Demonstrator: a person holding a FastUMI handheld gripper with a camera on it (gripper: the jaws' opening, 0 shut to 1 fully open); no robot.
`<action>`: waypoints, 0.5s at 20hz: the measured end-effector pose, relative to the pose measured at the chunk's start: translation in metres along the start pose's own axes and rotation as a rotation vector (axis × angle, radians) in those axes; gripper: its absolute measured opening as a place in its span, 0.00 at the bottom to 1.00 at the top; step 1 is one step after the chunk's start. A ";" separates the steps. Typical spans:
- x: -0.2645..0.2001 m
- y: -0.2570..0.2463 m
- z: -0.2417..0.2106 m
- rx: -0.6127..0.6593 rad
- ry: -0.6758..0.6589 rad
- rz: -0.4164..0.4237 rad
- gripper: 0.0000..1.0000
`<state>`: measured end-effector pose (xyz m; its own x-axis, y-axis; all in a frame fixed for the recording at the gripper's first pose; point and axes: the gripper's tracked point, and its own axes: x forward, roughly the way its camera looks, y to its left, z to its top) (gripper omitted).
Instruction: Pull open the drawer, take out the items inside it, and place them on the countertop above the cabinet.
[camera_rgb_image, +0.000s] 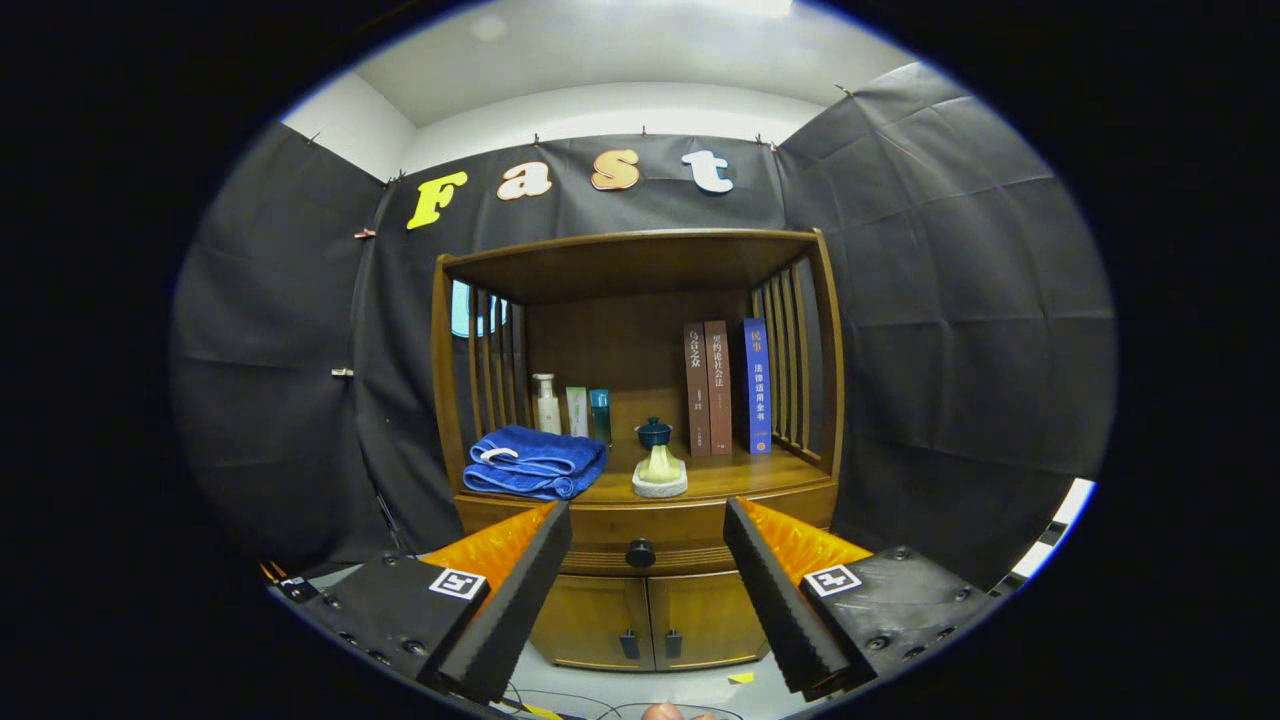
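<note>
Gripper view: tongs (647, 545) spread wide, level, facing the drawer (640, 528) knob.

Countertop (745, 478) carries folded blue towel (533, 462), 3 bottles (572, 408), teapot (657, 458), 3 upright books (726, 387).

Booth walls (960, 300) = black cloth, creased, pinned w/ small clips along top edge. Above cloth: white wall (600, 105) & white ceiling (620, 40), bright light at top. Centre, against back cloth: wooden cabinet (640, 400) w/ open shelf bay, slatted sides (790, 360), flat top board. Two lower doors (650, 620) w/ dark latches. Floor (640, 685) pale grey, thin cables across it, small yellow tape scrap (741, 677) nr cabinet base. Bright strip low down past right cloth edge (1060, 525).
</note>
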<state>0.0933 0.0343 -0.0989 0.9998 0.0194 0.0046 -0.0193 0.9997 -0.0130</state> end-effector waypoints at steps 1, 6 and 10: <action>-0.008 -0.001 0.004 0.000 0.006 -0.001 1.00; -0.035 -0.001 0.018 -0.004 0.006 -0.003 1.00; -0.046 0.003 0.023 -0.013 0.012 0.006 1.00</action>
<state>0.0469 0.0362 -0.0759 0.9997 0.0248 -0.0074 -0.0250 0.9994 -0.0259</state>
